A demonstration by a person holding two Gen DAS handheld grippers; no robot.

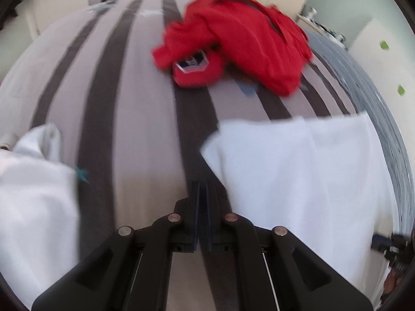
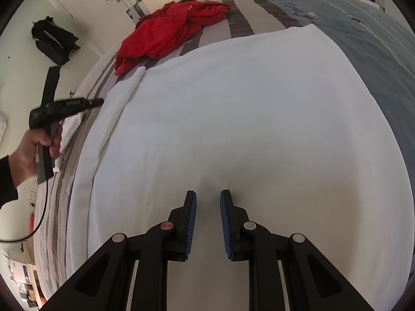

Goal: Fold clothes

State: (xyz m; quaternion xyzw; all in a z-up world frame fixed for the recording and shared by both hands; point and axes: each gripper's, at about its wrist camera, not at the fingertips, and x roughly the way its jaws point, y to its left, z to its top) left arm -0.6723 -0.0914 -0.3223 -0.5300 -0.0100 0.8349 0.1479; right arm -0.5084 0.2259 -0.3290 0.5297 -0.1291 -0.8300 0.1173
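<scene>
White cloth under right tool

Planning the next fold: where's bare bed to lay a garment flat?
Free: striped bedspread between the red garment and left claw, bordered by the white cloth and a second white piece. Crowded: the white cloth covers the bed under the right claw.

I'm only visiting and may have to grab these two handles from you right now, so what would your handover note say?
Left gripper: shut, empty, over the striped bedspread beside the white garment.
Right gripper: jaws apart, nothing between them, poised over the white garment.
White garment: spread flat on the bed, left edge turned in.
Red garment: crumpled heap at the far end, untouched.
Done: white one laid out, first edge folded.
Left: finish its folds, then fold the red one.
</scene>
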